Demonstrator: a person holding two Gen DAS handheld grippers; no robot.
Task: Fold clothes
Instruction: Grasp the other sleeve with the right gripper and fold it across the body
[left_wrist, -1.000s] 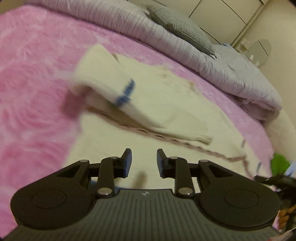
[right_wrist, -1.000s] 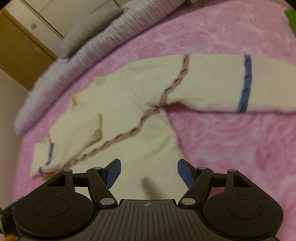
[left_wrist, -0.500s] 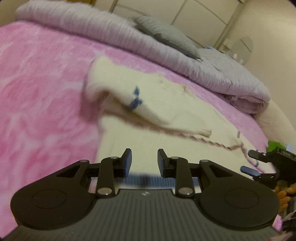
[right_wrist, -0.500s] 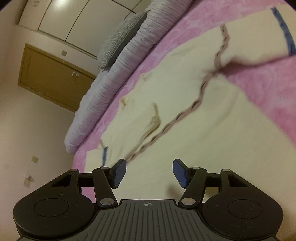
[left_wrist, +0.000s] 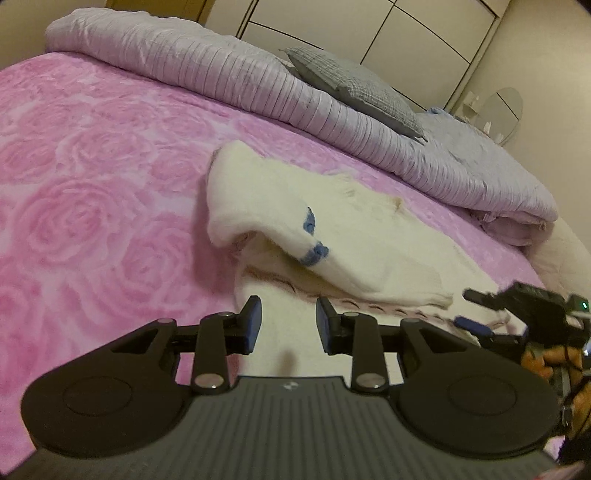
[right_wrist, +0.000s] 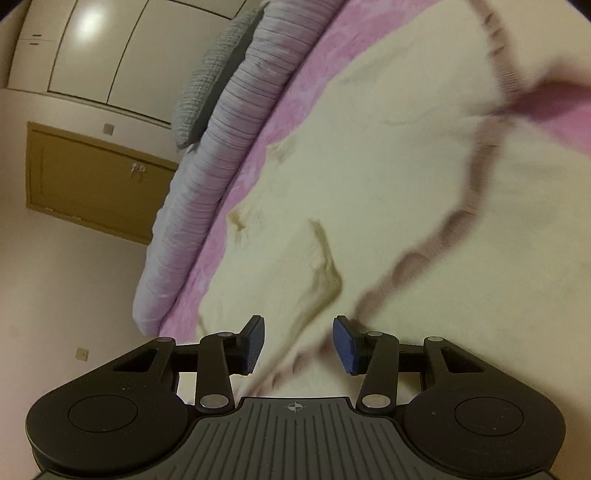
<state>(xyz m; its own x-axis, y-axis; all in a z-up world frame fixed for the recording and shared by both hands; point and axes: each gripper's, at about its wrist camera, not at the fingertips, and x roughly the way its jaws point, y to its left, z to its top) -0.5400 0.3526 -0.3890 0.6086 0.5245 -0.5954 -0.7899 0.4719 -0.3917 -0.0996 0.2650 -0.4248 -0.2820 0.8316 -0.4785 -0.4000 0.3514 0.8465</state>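
on pink bedspread (left_wrist: 92, 177), cream garment (left_wrist: 369, 236); left gripper (left_wrist: 288, 321), right gripper (right_wrist: 297, 343) both released.

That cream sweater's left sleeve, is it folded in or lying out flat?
Folded in. The sleeve, with its blue cuff stripe, lies across the cream sweater body rather than out on the pink blanket.

Each claw, left (left_wrist: 287, 319) and right (right_wrist: 297, 343), is black plastic with ribbed grey housing, silver screws, blue fingertip pads (right_wrist: 254, 343).
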